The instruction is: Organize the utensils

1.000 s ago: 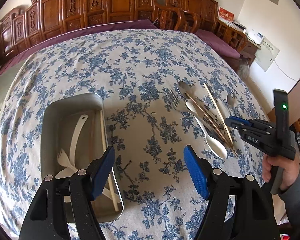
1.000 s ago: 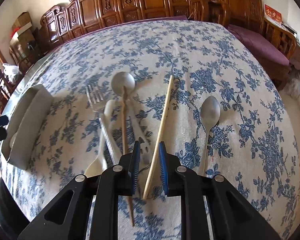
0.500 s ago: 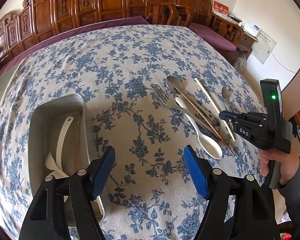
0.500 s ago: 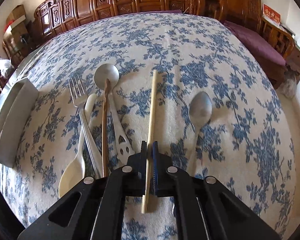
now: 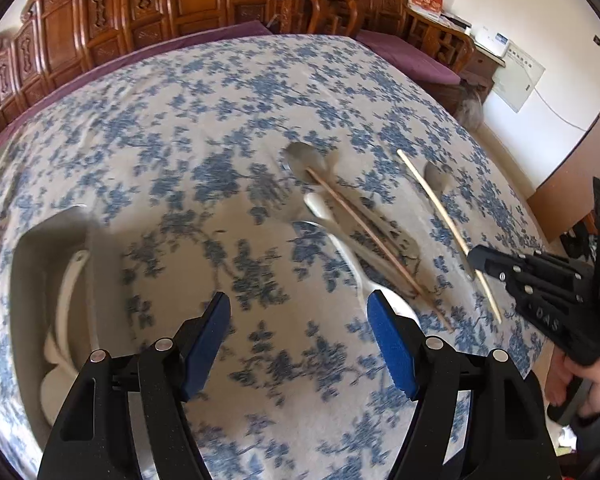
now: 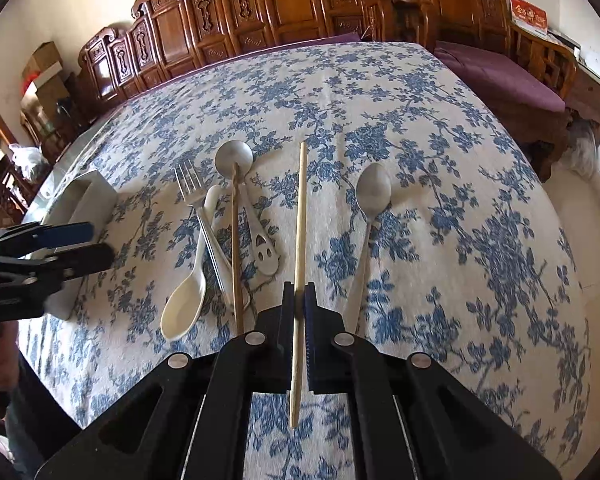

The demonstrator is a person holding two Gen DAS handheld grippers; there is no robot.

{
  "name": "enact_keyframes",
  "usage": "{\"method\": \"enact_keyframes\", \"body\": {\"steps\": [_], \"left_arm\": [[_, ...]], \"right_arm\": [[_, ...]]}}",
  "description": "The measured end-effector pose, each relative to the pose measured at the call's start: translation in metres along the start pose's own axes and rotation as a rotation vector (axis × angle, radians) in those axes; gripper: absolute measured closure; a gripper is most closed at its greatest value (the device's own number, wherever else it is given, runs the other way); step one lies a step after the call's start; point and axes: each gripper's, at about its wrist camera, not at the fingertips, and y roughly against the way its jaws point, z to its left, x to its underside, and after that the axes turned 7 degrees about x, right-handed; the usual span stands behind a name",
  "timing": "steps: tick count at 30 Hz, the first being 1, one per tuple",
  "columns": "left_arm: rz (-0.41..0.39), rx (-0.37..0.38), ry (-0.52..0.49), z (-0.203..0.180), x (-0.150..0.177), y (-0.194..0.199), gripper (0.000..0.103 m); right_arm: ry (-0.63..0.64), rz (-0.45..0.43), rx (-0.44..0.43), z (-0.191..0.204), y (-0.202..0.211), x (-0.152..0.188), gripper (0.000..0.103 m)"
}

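My right gripper is shut on a pale chopstick and holds it a little above the floral cloth; it also shows in the left wrist view. Left of it lie a brown chopstick, a metal fork, a white plastic spoon and a metal spoon with a cut-out handle. Another metal spoon lies to the right. My left gripper is open and empty, between the metal tray and the utensil pile. The tray holds white plastic utensils.
The table wears a blue floral cloth. Carved wooden chairs line the far edge. A purple cushioned bench stands at the right. The tray sits near the left table edge.
My right gripper has closed on the pale chopstick and lifted it slightly. My left gripper has swung right, away from the tray toward the utensil pile.
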Motion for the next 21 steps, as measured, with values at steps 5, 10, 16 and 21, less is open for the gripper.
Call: {"method": "enact_keyframes", "body": {"steps": [5,10,16,21], "left_arm": [[0.052,0.045,0.012,-0.017,0.001,-0.023,0.041],[0.091,0.067,0.023,-0.028,0.006,-0.041,0.056],[0.122,0.067,0.062,-0.030,0.010,-0.057,0.070],[0.134,0.092,0.072,-0.033,0.016,-0.053,0.094]], "right_arm": [[-0.013,-0.009,-0.012,-0.005,0.006,0.006,0.097],[-0.021,-0.010,-0.032,-0.009,0.007,0.005,0.097],[-0.038,-0.014,-0.046,-0.014,0.009,0.005,0.097],[-0.044,-0.017,-0.070,-0.013,0.012,0.002,0.097]]}}
